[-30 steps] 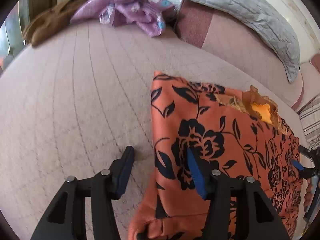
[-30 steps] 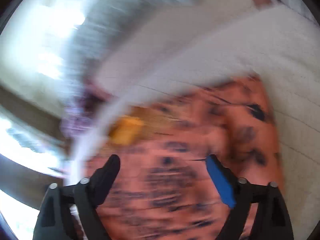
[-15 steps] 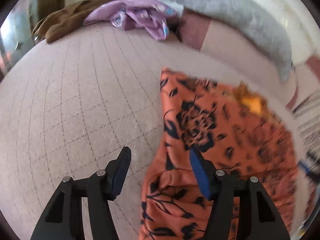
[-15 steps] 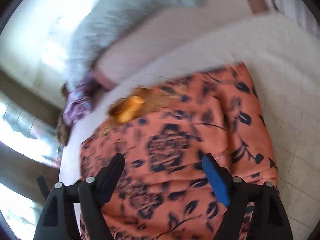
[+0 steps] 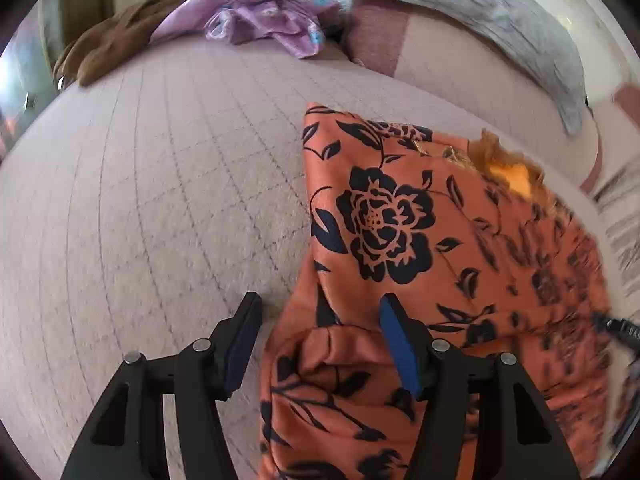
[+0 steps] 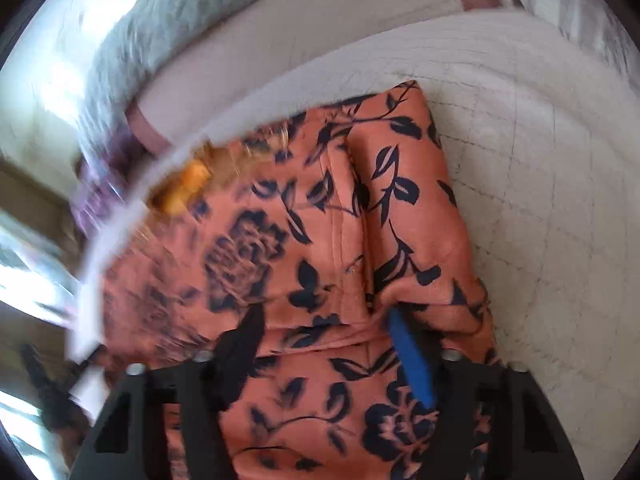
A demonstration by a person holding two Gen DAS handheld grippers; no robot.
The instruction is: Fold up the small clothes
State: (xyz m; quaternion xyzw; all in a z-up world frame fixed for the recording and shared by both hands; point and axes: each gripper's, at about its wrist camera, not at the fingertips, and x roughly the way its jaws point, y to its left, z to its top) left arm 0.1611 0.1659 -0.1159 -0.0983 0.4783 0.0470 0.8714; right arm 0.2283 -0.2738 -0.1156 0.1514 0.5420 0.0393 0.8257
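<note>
An orange garment with a black flower print (image 5: 400,220) lies on the pale quilted bed cover (image 5: 160,200). A yellow patch (image 5: 514,174) shows at its far edge. My left gripper (image 5: 320,336) is open over the garment's left edge, where a bunched fold lies between its jaws. In the right wrist view the same garment (image 6: 280,240) fills the middle, with a lengthwise fold on its right side. My right gripper (image 6: 324,344) is open, its jaws astride the cloth near that fold.
A purple garment (image 5: 264,20) and a brown one (image 5: 120,36) lie heaped at the far end of the bed. A grey quilted blanket (image 5: 480,12) runs along the back right. A striped cloth (image 5: 620,232) shows at the right edge.
Both grippers have moved lower and nearer along the garment. A bunched fold now lies between my left jaws. The right view has steadied and shows a lengthwise fold.
</note>
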